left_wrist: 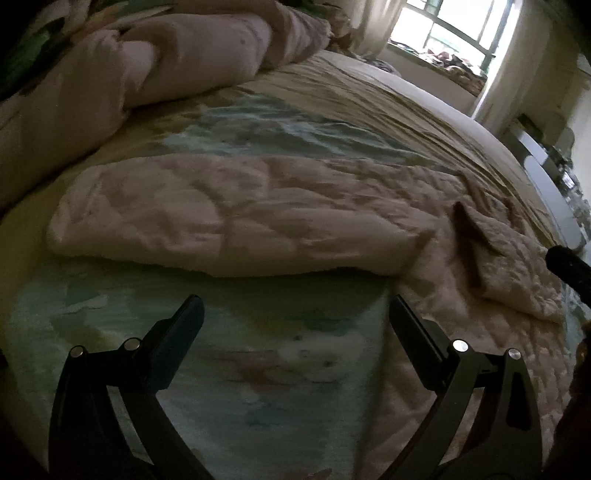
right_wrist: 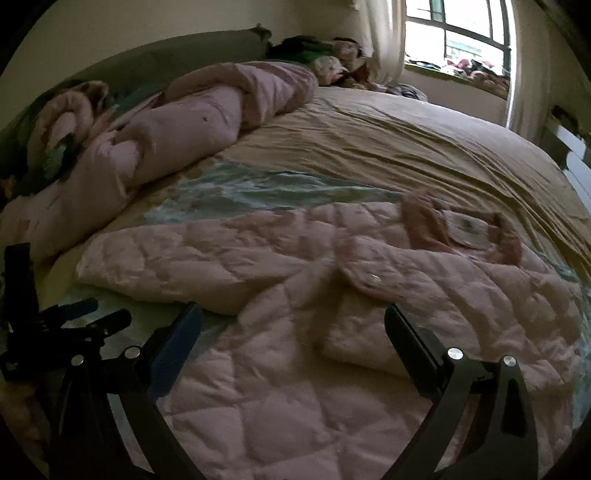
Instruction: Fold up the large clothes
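Note:
A pale pink quilted coat (right_wrist: 295, 295) lies spread on the bed, collar and label (right_wrist: 465, 227) toward the right, one sleeve (right_wrist: 177, 258) stretched out to the left. In the left wrist view the same coat (left_wrist: 240, 214) lies just beyond my left gripper (left_wrist: 295, 310), which is open over the patterned bedsheet with nothing between its fingers. My right gripper (right_wrist: 293, 317) hangs open above the coat's lower body, holding nothing. The left gripper (right_wrist: 74, 325) shows as a black shape at the left edge of the right wrist view.
A rolled pink duvet (right_wrist: 177, 125) lies along the far left of the bed. A beige sheet (right_wrist: 406, 147) covers the far right part of the bed. A bright window (right_wrist: 458, 33) with curtains stands behind. Furniture (left_wrist: 546, 162) sits beside the bed's right edge.

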Tool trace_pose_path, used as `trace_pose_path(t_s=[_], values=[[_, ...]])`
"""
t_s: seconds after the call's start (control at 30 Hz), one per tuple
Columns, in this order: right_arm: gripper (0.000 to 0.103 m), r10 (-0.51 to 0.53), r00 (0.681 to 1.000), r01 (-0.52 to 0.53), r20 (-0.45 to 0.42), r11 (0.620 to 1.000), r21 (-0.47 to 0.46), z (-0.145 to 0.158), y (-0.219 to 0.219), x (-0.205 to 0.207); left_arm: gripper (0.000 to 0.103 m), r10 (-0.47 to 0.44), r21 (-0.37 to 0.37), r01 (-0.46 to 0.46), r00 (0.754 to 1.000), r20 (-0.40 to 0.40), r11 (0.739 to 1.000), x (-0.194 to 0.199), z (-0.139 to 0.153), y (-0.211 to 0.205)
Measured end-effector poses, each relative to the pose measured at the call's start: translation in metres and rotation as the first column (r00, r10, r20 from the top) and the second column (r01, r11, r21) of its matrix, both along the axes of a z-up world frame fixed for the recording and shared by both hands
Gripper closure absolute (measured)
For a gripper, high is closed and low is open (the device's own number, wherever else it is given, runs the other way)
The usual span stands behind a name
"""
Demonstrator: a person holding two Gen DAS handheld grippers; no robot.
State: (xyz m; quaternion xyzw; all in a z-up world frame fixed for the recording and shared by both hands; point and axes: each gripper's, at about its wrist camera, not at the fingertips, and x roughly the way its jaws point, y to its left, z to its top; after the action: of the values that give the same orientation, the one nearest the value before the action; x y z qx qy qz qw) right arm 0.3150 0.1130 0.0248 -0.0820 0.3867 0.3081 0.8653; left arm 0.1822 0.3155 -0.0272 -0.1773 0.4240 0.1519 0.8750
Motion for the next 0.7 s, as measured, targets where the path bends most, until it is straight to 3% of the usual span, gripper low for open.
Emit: trace_pose_path(t_s=[0.13, 0.4, 0.7], values=[[0.005, 0.040, 0.999, -0.040, -0.001, 0.999, 0.000, -0.002, 0.028, -0.005, 0.009, 0.039, -0.025, -0.039, 0.999, 0.002, 0.999, -0.010, -0.008, 0.023], [0.005, 0.098, 0.995, -0.098, -0.005, 0.995, -0.026, -0.017, 0.080, -0.011, 0.009, 0.102, 0.003, -0.102, 0.995, 0.001, 0.995, -0.022, -0.020, 0.059], [0.005, 0.139, 0.990, -0.141, -0.029, 0.989, -0.053, -0.040, 0.127, -0.012, 0.009, 0.174, -0.042, -0.174, 0.985, -0.008, 0.984, -0.027, -0.045, 0.105]])
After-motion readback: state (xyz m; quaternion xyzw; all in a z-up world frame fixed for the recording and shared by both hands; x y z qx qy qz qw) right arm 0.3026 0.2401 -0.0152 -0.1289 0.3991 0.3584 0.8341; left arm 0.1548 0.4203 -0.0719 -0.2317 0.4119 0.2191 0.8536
